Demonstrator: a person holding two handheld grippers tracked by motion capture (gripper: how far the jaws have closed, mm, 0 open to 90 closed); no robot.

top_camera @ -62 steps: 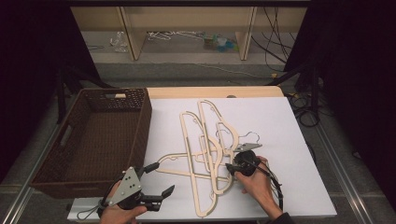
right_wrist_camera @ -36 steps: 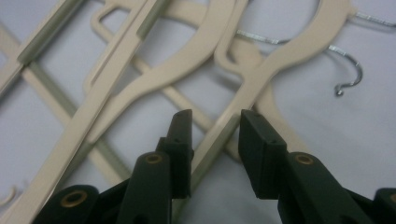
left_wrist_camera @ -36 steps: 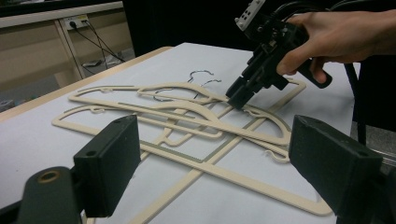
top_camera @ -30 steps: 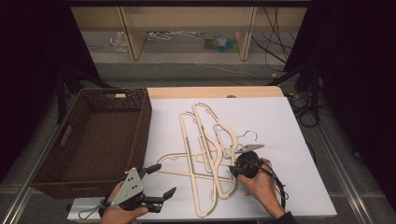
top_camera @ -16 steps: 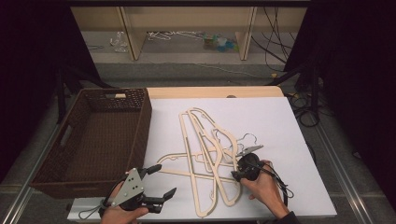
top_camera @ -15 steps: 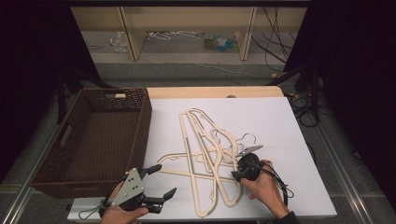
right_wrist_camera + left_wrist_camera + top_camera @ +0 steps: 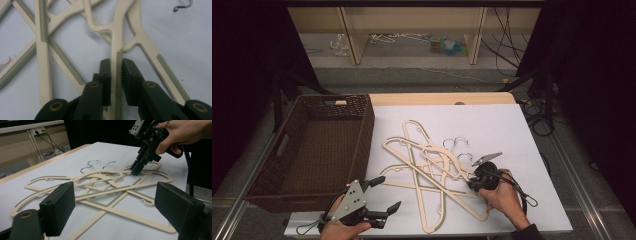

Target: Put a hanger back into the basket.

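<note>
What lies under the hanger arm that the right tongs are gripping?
Under the gripped hanger, white table cover shows, and other hangers cross nearby. The right tongs cover the stretch beneath their jaws.

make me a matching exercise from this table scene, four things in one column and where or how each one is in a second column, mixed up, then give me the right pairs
Things:
1. left claw
2. right claw
3. wicker basket
4. metal hooks

States:
A. lying on the white sheet beyond the pile
B. shut on a cream hanger's arm
C. open, near the table's front edge
D. at the table's left side, nothing visible inside

Pairs: 1-C, 2-B, 3-D, 4-A. The cream hanger lies in the tangled pile.
</note>
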